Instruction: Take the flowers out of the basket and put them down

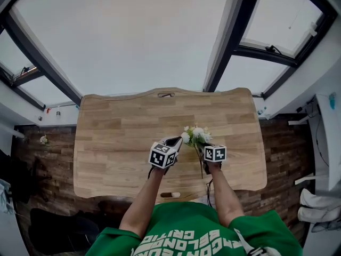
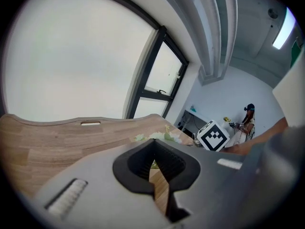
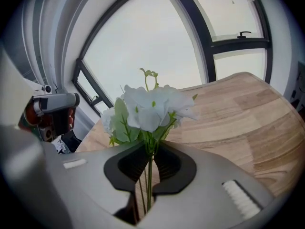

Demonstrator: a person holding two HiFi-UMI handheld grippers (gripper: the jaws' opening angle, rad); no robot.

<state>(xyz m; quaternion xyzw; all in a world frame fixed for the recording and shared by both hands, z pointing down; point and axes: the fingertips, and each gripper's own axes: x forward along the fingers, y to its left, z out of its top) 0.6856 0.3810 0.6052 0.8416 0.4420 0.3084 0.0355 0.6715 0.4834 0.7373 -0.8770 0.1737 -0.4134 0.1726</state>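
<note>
Over the bench, head view: I see the flowers [image 1: 196,135] above the near half of the wooden bench [image 1: 117,143], a little right of its middle. I cannot tell if they touch the wood. No basket is in view.
Left gripper view: the left gripper [image 2: 155,144] has its jaws almost together, with nothing between them. It is just beside the blooms and could brush them.
Right gripper view: the right gripper [image 3: 150,151] is closed narrowly on the thin green stems.
Risk: I judge that the stems can slide or swing in the pads, because the bunch is top-heavy. If I release it too high, it will tip over.
Materials: the petals are white, soft and probably artificial, the stems thin and smooth, the pads dark and ribbed. The bench is pale, flat plank wood with wavy edges.
</note>
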